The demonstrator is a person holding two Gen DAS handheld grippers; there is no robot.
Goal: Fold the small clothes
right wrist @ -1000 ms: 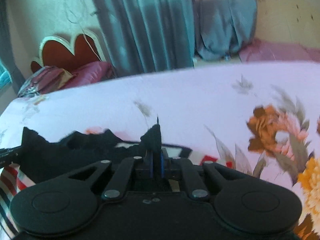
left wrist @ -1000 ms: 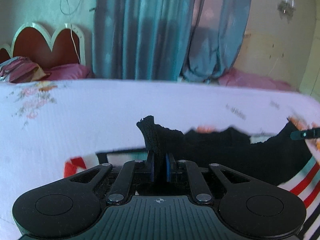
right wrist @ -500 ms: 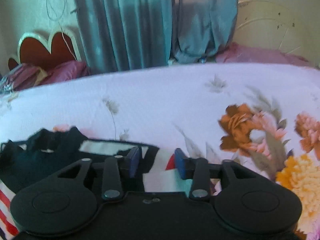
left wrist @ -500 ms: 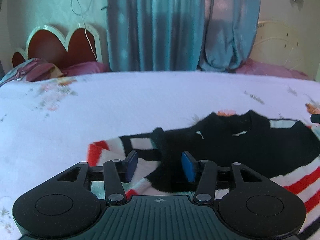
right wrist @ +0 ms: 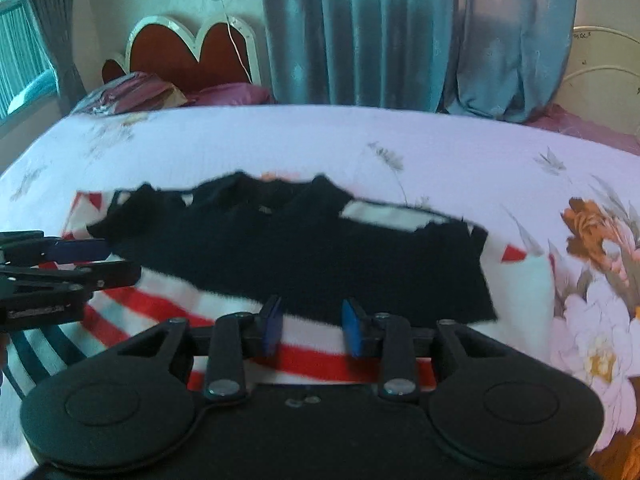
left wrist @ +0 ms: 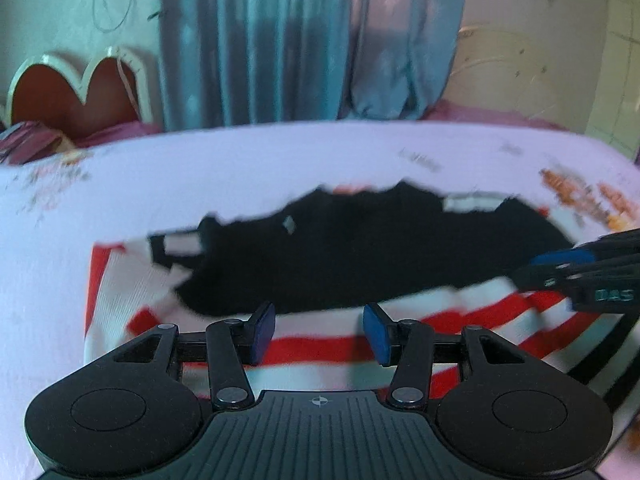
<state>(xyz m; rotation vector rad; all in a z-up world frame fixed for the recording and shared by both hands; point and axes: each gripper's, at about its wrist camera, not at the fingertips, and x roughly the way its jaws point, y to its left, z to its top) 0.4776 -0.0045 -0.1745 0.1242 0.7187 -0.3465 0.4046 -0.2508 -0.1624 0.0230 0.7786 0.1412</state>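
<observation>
Now the striped garment point(left wrist: 320, 264) lies spread flat on the bed point(left wrist: 240, 168), its black part folded across the red-and-white stripes. Both the left claw point(left wrist: 319, 332) and the right claw point(right wrist: 310, 328) hover just above its near edge at 6 o'clock, fingers apart and gripping nothing. Blue curtains point(right wrist: 400, 32) hang at 12 o'clock

The sweater point(right wrist: 304, 252) is soft matt knit, its black part fuzzy. The bedsheet point(right wrist: 280, 140) is smooth printed cloth. The left gripper point(left wrist: 319, 330) is matt black plastic with metal rivets and blue rubbery fingers point(left wrist: 376, 334). The curtains point(right wrist: 360, 32) have a faint sheen.
</observation>
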